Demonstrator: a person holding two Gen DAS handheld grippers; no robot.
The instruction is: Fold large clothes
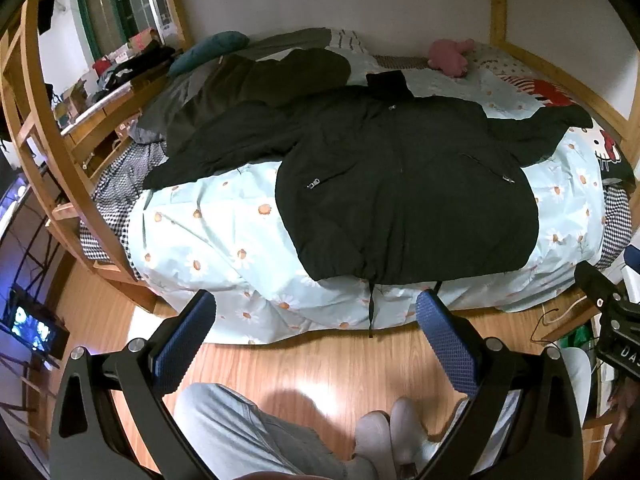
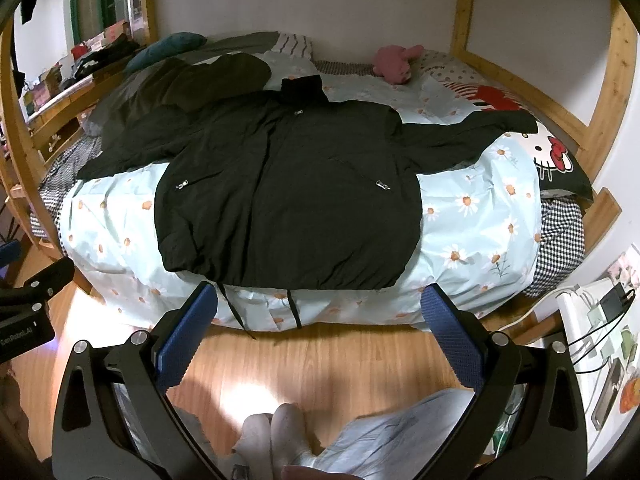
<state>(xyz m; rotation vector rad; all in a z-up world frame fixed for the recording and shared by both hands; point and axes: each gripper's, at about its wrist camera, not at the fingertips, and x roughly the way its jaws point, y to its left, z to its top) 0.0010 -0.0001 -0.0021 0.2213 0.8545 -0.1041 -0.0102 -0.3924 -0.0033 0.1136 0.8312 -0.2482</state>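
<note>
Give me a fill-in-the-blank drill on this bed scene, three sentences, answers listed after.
1. The black jacket lies spread out on the ____ with both sleeves out to the sides.
2. The left gripper and the right gripper both have their jaws ____, holding nothing.
3. The plush toy near the wall is ____ in colour.

Missing words: bed; open; pink

Left tool [image 1: 316, 344]: black frame arms, round silver screw heads at the pivots, fingers faced with blue textured pads [image 1: 186, 344]. Right tool [image 2: 320, 336]: same build, blue dimpled pads [image 2: 450, 338], silver screws. Below both tools: light grey trousers [image 1: 224, 432] and white socks [image 2: 272, 436]. Black camera body beside the right tool carries white lettering, partly cut off.
</note>
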